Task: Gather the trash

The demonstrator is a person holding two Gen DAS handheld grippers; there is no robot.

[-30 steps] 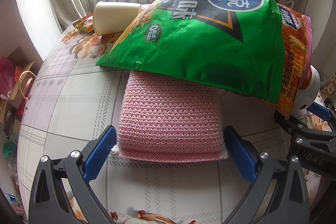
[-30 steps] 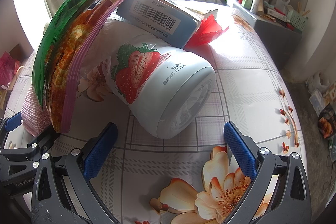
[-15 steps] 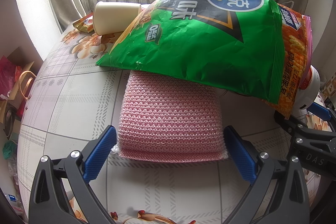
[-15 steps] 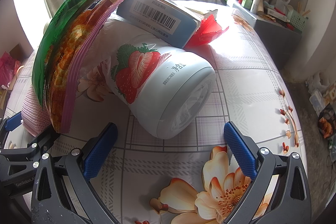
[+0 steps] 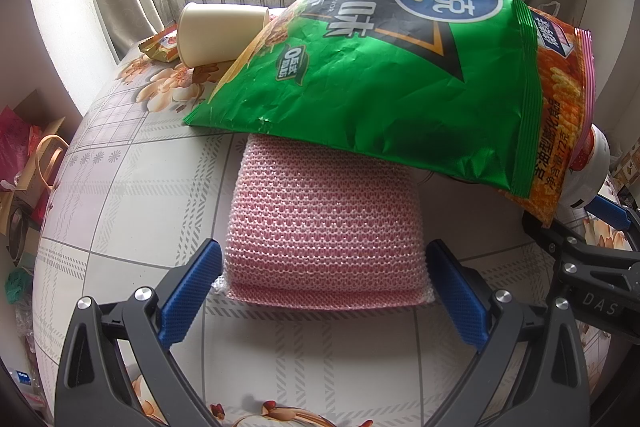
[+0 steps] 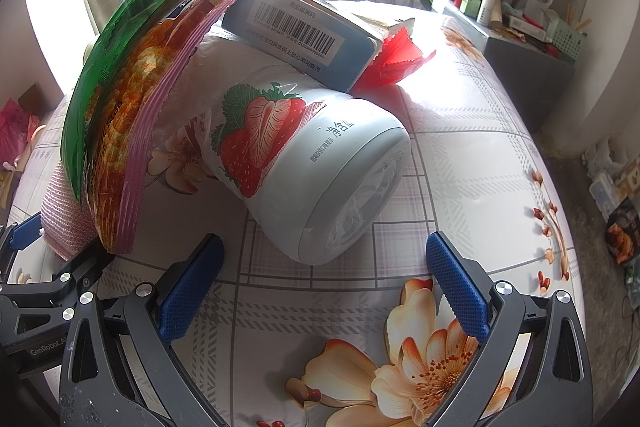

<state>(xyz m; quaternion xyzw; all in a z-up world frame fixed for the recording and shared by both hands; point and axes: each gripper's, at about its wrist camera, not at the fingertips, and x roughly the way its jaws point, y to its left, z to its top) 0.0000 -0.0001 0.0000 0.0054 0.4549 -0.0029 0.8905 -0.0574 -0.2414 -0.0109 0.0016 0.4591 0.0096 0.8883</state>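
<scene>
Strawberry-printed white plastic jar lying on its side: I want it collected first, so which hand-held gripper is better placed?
Right. The right hand-held gripper is open with the strawberry-printed white plastic jar just ahead. The open left hand-held gripper faces the pink knitted pad.

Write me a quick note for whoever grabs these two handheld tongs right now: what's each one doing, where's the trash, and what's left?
Left tongs: open, empty, jaws either side of the near end of the pink sponge.
Right tongs: open, empty, facing the strawberry tub, which lies on its side.
Trash, all on the table: green chip bag lying over the sponge and leaning above the tub; blue box propped on the tub; red wrapper beside the box; paper cup on its side and a small wrapper behind the bag.
Done: nothing picked up.
Left: everything. No bin in view.
</scene>
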